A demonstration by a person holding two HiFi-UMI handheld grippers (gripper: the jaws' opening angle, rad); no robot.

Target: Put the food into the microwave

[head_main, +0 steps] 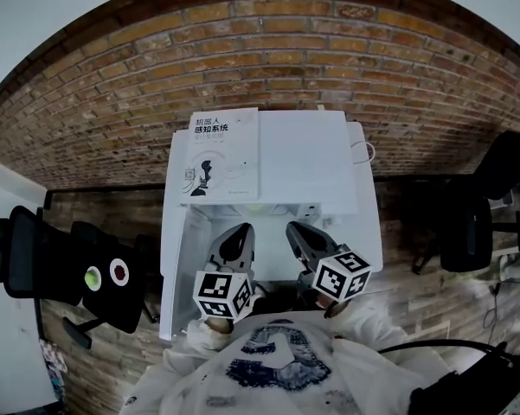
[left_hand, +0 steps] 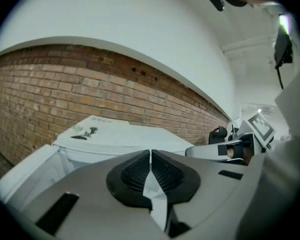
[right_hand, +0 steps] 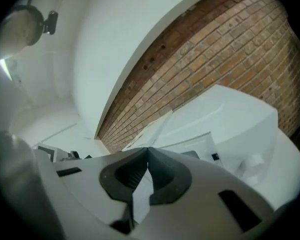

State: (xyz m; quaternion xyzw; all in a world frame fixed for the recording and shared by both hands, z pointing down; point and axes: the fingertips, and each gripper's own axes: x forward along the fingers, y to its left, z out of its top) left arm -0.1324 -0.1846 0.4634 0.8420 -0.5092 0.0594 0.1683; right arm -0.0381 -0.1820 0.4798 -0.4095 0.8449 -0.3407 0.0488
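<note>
A white microwave (head_main: 307,158) stands against the brick wall, with a white book (head_main: 223,154) lying on its top. Its door (head_main: 175,262) seems to hang open at the left. No food shows in any view. My left gripper (head_main: 240,234) and right gripper (head_main: 294,230) are held side by side in front of the microwave, both pointing at it. In the left gripper view the left gripper (left_hand: 150,154) has its jaw tips together with nothing between them, above the microwave (left_hand: 115,134). The right gripper (right_hand: 148,151) is also shut and empty, facing the microwave (right_hand: 229,119).
A brick wall (head_main: 268,50) runs behind the microwave. One black office chair (head_main: 60,271) stands at the left, another black chair (head_main: 471,227) at the right. A white cable (head_main: 363,152) loops at the microwave's right side. The person's white sleeves fill the lower middle of the head view.
</note>
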